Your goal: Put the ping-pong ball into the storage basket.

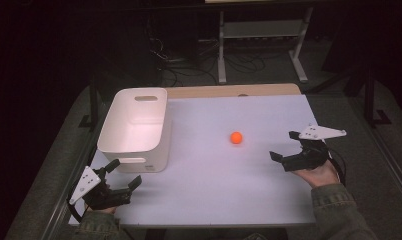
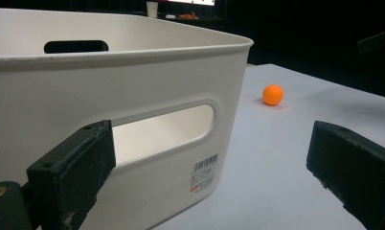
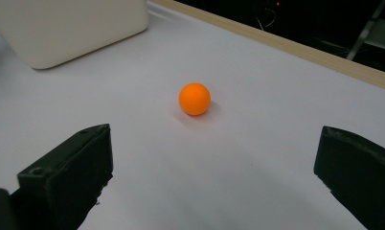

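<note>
High view is showing the white table [image 1: 214, 195], then the white bin [image 1: 136, 127] standing at its left, and the small orange ball [image 1: 236, 137] lying free between the bin and the right gripper [image 1: 289, 150]. Both the right gripper and the left gripper [image 1: 124, 175] are spread wide, holding nothing. The ball is probably light, smooth and rolling easily, so the jaws should be closing across its middle.
</note>
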Demonstrator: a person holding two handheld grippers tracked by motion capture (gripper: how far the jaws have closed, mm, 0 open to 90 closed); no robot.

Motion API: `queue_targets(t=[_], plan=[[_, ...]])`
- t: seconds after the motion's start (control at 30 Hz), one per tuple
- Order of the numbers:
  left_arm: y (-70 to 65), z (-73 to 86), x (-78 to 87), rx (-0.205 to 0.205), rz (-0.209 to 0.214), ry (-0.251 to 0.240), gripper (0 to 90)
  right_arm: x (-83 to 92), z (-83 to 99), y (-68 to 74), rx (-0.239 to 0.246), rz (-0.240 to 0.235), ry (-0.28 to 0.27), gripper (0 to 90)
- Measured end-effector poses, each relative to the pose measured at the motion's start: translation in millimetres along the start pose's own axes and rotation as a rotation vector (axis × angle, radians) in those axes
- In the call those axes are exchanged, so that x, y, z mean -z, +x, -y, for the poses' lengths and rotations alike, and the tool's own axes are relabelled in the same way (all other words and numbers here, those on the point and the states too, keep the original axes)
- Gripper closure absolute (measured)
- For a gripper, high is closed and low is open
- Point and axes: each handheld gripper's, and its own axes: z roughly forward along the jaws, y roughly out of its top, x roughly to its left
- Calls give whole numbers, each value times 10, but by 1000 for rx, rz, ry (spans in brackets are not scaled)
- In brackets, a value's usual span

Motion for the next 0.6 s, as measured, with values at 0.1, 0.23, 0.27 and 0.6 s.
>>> queue_targets(t=[0.1,0.23,0.27,0.6], plan=[[0,0,-3,4,4,-2,23,-13,-23,-17,-5,-10,10,0],[2,0,-6,5,8,1,23,-37,-51,-32,-1,-22,27,0],[3,1,-8,2,8,5,22,-55,-72,-41,0,-29,33,0],[-1,-6,-1,-2,29,-8,23,-183,-208,-78,25,-65,81,0]])
